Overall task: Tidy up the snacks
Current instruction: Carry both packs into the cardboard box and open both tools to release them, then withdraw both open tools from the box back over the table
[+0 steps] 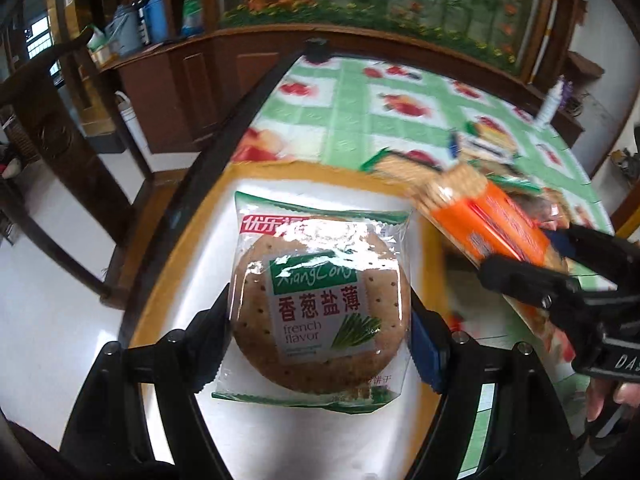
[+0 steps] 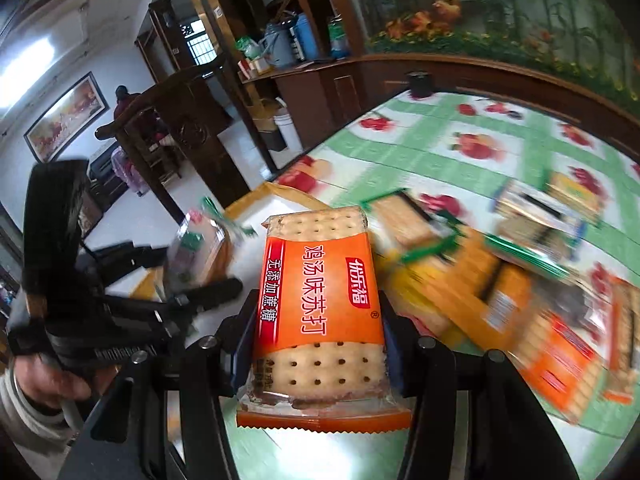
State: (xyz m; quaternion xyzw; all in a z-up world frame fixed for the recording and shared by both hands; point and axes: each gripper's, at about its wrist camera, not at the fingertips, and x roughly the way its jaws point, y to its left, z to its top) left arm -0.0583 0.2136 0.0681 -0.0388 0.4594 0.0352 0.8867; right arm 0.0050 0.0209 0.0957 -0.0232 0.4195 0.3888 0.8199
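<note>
Left wrist: L tongs [image 1: 320, 312] grip 1 round cracker pack [image 1: 320, 304]; R tongs [image 2: 318, 340] grip 1 orange pack [image 2: 320, 300].

Reads "XiangCong", "香葱盐薄" and "french flavor" on the round cracker packet [image 1: 320, 312], red "优乐福" strip at its top edge; reads "鸡汤味苏打", "无添加蔗糖" and "优乐福" on the orange soda cracker packet [image 2: 320, 312]; shows "DAS" on the right tool [image 1: 516, 262] beside it.

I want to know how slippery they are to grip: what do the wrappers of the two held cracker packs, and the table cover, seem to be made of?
Round cracker pack: thin clear plastic film, glossy; glare and wrinkles show. Orange cracker pack: similar film with a printed band and crimped ends. Table cover: probably embossed vinyl, smooth with a slight sheen.
</note>
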